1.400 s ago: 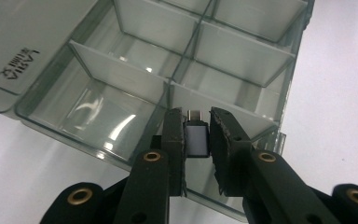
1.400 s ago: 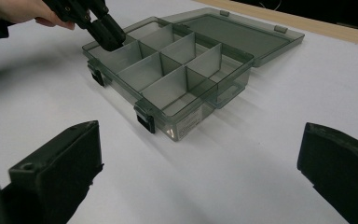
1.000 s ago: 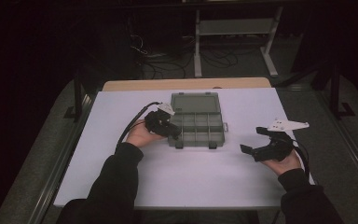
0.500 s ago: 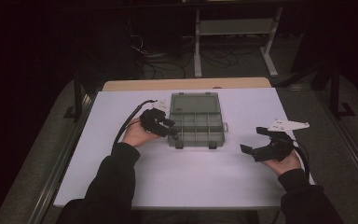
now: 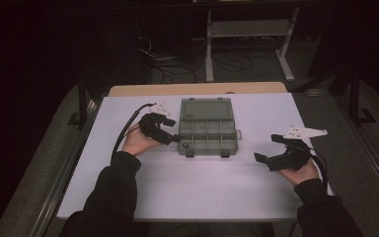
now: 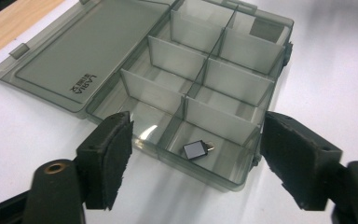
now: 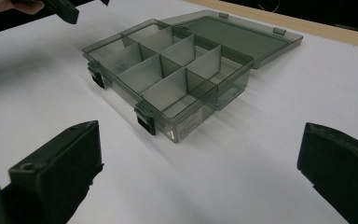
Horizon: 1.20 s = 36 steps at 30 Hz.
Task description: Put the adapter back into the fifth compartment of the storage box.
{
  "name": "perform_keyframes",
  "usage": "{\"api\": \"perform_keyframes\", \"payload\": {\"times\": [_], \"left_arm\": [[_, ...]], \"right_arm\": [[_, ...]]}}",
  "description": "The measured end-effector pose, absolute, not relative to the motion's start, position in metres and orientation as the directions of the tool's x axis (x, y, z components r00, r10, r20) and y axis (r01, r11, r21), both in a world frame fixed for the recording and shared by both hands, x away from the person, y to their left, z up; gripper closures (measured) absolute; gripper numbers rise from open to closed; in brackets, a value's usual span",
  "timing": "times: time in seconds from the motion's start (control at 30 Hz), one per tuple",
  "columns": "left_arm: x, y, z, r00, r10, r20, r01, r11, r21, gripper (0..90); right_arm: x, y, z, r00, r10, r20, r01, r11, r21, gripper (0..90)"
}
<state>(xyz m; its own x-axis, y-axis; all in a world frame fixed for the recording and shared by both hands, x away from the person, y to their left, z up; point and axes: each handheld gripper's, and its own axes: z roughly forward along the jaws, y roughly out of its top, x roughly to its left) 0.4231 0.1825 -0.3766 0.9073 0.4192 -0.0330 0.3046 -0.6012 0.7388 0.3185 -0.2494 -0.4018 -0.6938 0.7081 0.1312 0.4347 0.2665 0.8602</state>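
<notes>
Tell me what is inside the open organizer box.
The organizer box holds one small dark rectangular part in the corner compartment nearest the left gripper. Other compartments look empty, though dividers hide some floor.

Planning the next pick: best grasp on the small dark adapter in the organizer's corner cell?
Probably from straight above, with the left gripper, whose jaws are open just short of that cell. The small dark adapter lies flat on the floor of the organizer box, walled by dividers, so a side approach is blocked. Pinch across its short flat sides, not the plug end.
</notes>
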Motion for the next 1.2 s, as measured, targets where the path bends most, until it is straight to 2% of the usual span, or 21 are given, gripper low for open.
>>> {"api": "perform_keyframes", "payload": {"times": [0.03,0.3,0.37,0.6,0.73,1.2], "left_arm": [[0.423,0.184,-0.376,0.905,0.424,-0.033,0.307,-0.599,0.740,20.5],[0.419,0.205,-0.377,0.896,0.438,-0.073,0.326,-0.536,0.779,14.0],[0.417,0.211,-0.377,0.893,0.442,-0.080,0.320,-0.502,0.803,8.8],[0.408,0.227,-0.372,0.887,0.453,-0.084,0.315,-0.463,0.828,5.8],[0.402,0.235,-0.368,0.880,0.468,-0.084,0.312,-0.436,0.844,0.0],[0.383,0.250,-0.371,0.870,0.487,-0.077,0.317,-0.435,0.843,0.0]], "right_arm": [[0.319,-0.249,-0.402,-0.694,0.708,0.132,0.436,0.267,0.860,0.0],[0.319,-0.249,-0.402,-0.694,0.709,0.130,0.436,0.269,0.859,0.0],[0.319,-0.249,-0.403,-0.691,0.710,0.132,0.438,0.267,0.858,0.0],[0.319,-0.249,-0.403,-0.693,0.709,0.128,0.436,0.271,0.858,0.0],[0.319,-0.249,-0.403,-0.692,0.710,0.129,0.436,0.270,0.858,0.0],[0.319,-0.248,-0.402,-0.696,0.705,0.137,0.442,0.270,0.856,0.0]]}}
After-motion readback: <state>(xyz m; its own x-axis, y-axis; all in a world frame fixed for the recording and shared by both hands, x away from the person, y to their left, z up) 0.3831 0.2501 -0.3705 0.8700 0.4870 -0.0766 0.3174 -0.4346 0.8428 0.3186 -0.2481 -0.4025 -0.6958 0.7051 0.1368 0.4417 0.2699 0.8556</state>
